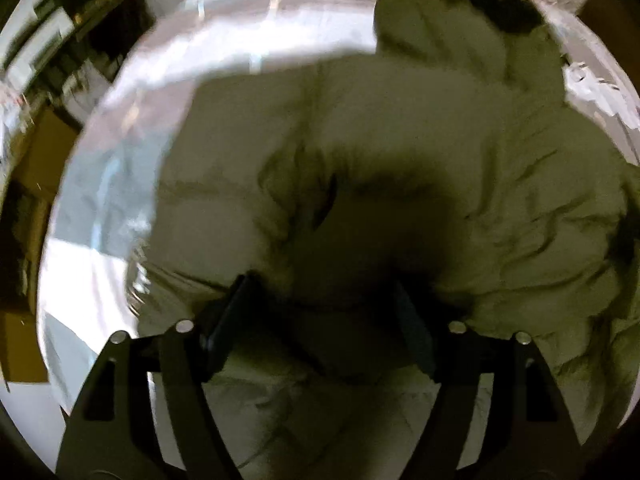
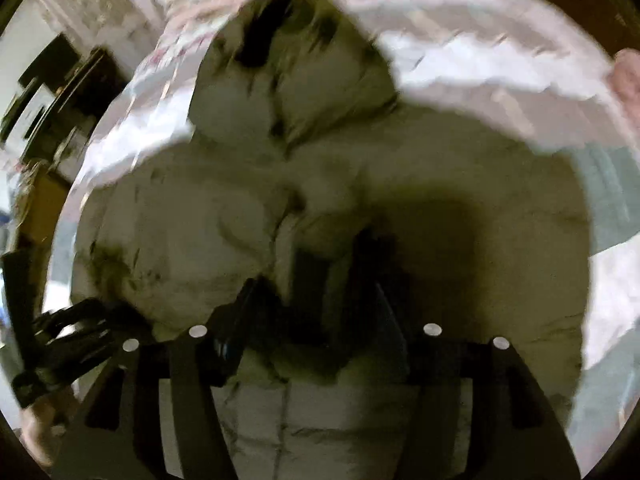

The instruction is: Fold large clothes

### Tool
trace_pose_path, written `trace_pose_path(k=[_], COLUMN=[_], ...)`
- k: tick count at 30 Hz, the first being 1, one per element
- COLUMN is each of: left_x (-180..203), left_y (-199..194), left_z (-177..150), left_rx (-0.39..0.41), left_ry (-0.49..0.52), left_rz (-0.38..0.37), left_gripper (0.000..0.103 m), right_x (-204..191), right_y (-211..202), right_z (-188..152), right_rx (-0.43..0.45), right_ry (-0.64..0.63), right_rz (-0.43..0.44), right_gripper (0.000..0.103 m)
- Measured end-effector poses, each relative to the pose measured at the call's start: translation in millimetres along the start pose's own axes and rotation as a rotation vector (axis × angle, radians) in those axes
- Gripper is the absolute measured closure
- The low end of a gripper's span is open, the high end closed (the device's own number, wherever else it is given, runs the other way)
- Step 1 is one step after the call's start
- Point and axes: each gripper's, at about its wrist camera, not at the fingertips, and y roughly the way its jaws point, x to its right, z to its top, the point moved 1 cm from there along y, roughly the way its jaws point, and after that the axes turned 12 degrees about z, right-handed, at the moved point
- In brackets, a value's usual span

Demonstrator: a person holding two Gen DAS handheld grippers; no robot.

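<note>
A large puffy olive-green hooded jacket [image 1: 380, 140] lies spread on a bed with a white and pale-blue cover [image 1: 120, 140]. Its hood [image 1: 440, 28] points to the far side. My left gripper [image 1: 324, 292] hangs just above the jacket's near part with its jaws wide apart and nothing between them. In the right wrist view the same jacket [image 2: 460, 184] fills the middle, hood [image 2: 296, 88] at the top. My right gripper [image 2: 316, 300] is open over the jacket's front, fabric bulging between the fingers without being pinched. The left gripper also shows at the left edge of the right wrist view [image 2: 68, 332].
Dark furniture and shelves [image 1: 80, 28] stand beyond the bed's left side, with brown boxes [image 1: 44, 152] on the floor. Patterned bedding [image 1: 600, 88] lies at the far right. The bed cover [image 2: 480, 52] surrounds the jacket in the right wrist view.
</note>
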Motion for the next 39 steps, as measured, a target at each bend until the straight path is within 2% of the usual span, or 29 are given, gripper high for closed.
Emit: trace_pose_path(k=[2,4,8,11,13,16,19,21,23,25,27,31,33,35,36,37,39], left_x=[-2,0,8,8,9,11,9,3,-3,-8,-10,-8,-1,6,9,10,9], left_y=[-11,-17,7,40,47,46,38,21,-1,-15,-25,-29,-21,-4,6,9,7], left_z=[4,5,-1,-5,-7,-6,-5,-6,-11,-19,-35,-71,-92,-109,-118,-122,-124], left_rx=[0.054,0.085,0.002,-0.115,-0.12,-0.115,-0.095,-0.056,-0.036,-0.034,-0.037,-0.042,-0.053,-0.088,-0.103,-0.097,-0.063], left_ry=[-0.008,-0.007,0.018,0.021,0.032,0.047,0.033,0.012,0.015,0.028,0.062,0.16,0.228,0.283,0.305,0.318,0.351], left_rz=[-0.001,-0.001,-0.003,-0.024,-0.033,-0.021,-0.031,-0.074,-0.11,-0.135,-0.151,-0.144,-0.113,-0.083,-0.076,-0.074,-0.065], left_gripper=[0.02,0.02,0.02,0.018,0.017,0.017,0.017,0.018,0.018,0.017,0.017,0.016,0.015,0.015,0.012,0.011,0.009], right_x=[-10,-19,-34,-29,-31,-31,-31,-31,-28,-24,-20,-10,2,15,16,17,17], right_y=[-11,-2,44,79,90,93,83,65,42,24,9,-7,5,22,27,28,24], right_z=[2,-2,-23,-44,-50,-49,-49,-44,-44,-56,-75,-116,-139,-157,-161,-164,-163], right_rx=[0.035,0.006,-0.13,-0.21,-0.206,-0.2,-0.197,-0.175,-0.145,-0.146,-0.189,-0.245,-0.31,-0.361,-0.362,-0.36,-0.362], right_ry=[-0.049,-0.087,-0.152,-0.181,-0.222,-0.217,-0.196,-0.173,-0.141,-0.106,-0.083,-0.055,-0.054,-0.043,-0.058,-0.083,-0.089], right_rz=[0.037,0.057,-0.014,-0.095,-0.136,-0.148,-0.145,-0.14,-0.132,-0.132,-0.114,-0.106,-0.14,-0.156,-0.164,-0.176,-0.166], right_gripper=[0.045,0.049,0.052,0.052,0.052,0.052,0.052,0.05,0.04,0.038,0.038,0.038,0.038,0.032,0.024,0.02,0.02])
